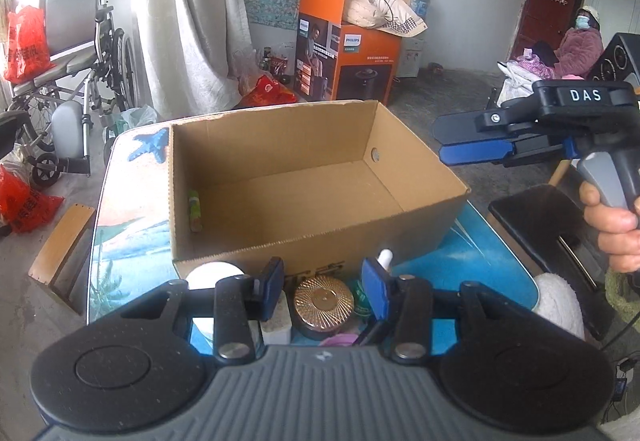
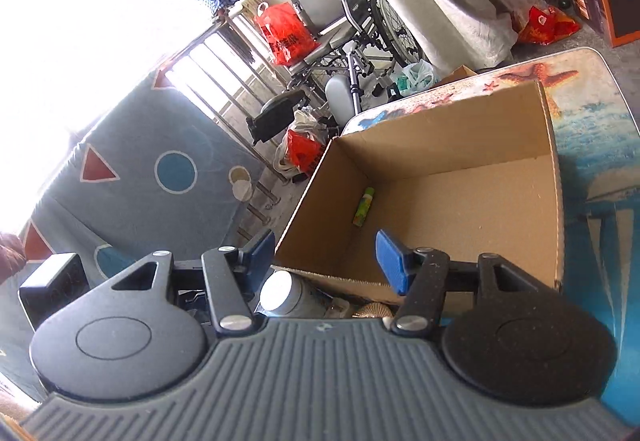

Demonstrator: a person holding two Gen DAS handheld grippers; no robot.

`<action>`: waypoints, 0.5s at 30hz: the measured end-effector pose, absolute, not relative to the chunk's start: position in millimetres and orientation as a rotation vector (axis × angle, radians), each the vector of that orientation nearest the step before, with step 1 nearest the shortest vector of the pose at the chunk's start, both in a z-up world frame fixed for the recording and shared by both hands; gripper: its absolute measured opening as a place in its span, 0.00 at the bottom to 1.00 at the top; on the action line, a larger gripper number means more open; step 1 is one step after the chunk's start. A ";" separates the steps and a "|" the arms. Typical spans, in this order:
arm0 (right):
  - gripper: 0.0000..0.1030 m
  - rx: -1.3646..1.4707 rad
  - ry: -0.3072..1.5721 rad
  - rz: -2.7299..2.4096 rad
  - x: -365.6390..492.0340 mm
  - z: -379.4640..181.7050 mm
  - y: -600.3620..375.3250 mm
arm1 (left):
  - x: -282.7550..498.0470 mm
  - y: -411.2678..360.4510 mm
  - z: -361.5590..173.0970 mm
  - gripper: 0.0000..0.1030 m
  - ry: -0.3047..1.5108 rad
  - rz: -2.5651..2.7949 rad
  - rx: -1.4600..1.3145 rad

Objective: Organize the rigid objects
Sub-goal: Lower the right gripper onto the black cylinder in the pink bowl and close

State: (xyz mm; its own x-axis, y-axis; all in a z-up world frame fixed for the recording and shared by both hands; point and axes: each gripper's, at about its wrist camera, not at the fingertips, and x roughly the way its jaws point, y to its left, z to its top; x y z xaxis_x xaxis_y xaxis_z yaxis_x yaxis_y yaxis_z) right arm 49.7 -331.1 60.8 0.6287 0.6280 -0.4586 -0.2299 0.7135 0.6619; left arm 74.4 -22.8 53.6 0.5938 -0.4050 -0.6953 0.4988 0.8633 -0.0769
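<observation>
The table wore a glossy printed cover, a seaside scene in blues with a starfish near its rounded far corner. Around it lay a cluttered room: bare grey concrete floor, a folded wheelchair with a red plastic bag on its seat, a pale hanging curtain, an orange Philips carton, and a person sitting by a dark red door at the far right.

On the table stood an open cardboard box, plain brown corrugated board with a ragged torn rim. Its floor was bare except for a small green tube lying along the left wall.

In front of the box, close against its near wall, sat a huddle of rigid things: a white round-lidded jar, a dark round tin with a ribbed gold lid, and a white bottle tip poking up beside it.

The left gripper hung over that huddle, its blue-padded fingers apart and empty, the gold-lidded tin showing between them. The right gripper, held in a hand, hovered beside the box's right wall with fingers apart and nothing between them.
</observation>
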 end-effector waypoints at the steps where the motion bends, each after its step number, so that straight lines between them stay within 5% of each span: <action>1: 0.54 0.640 0.729 0.505 35.0 46.8 -336.7 | 71.2 -26.0 46.2 0.43 0.789 -0.535 0.142; 6: 0.52 0.857 0.784 0.423 -7.0 -36.0 -337.5 | 60.5 -47.7 -7.0 0.43 0.875 -0.541 0.225; 10: 0.48 0.989 0.867 0.372 -21.0 -92.2 -324.5 | 61.4 -60.5 -38.4 0.33 0.919 -0.532 0.284; 15: 0.46 1.032 0.912 0.379 -18.7 -115.8 -304.5 | 64.1 -64.0 -55.2 0.30 0.928 -0.530 0.299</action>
State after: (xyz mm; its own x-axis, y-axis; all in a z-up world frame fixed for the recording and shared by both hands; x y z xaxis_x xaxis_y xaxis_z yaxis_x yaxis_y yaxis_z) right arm -18.7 -304.5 -115.8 0.5898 0.6583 -0.4676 0.1329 0.4921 0.8604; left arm 64.1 -64.0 -55.2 0.4854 -0.3030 -0.8201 0.5531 0.8329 0.0197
